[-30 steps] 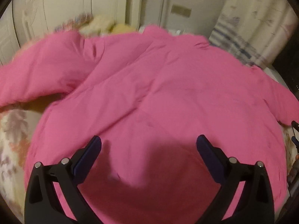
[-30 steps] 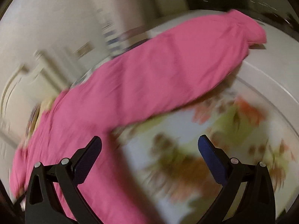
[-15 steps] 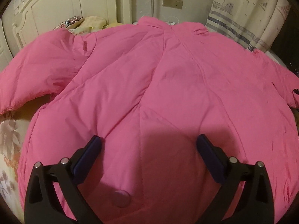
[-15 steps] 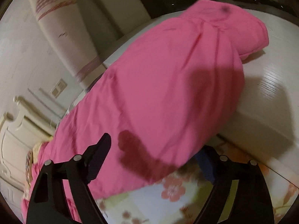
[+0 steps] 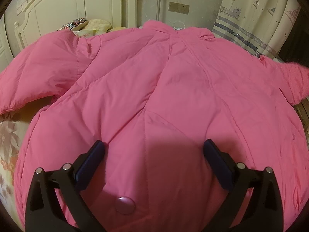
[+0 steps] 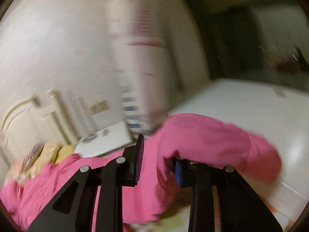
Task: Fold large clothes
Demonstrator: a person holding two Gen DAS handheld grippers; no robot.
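Observation:
A large pink padded jacket [image 5: 154, 89] lies spread back-up on the bed, collar at the far end and a round pink button [image 5: 125, 205] near its hem. My left gripper [image 5: 153, 154] is open and hovers over the lower back of the jacket. In the right wrist view, which is blurred, my right gripper [image 6: 158, 164] is shut on the jacket's right sleeve [image 6: 212, 141] and holds it lifted. The sleeve drapes over the right finger.
A floral bedsheet [image 5: 8, 135] shows at the left. A white headboard [image 5: 58, 9], pillows [image 5: 92, 25] and a patterned curtain [image 5: 256, 19] stand behind the jacket. A white board [image 6: 260, 116] lies beyond the sleeve.
My right gripper closed on the sleeve and lifted it, swinging the view upward. My left gripper moved slightly closer over the jacket and stayed open.

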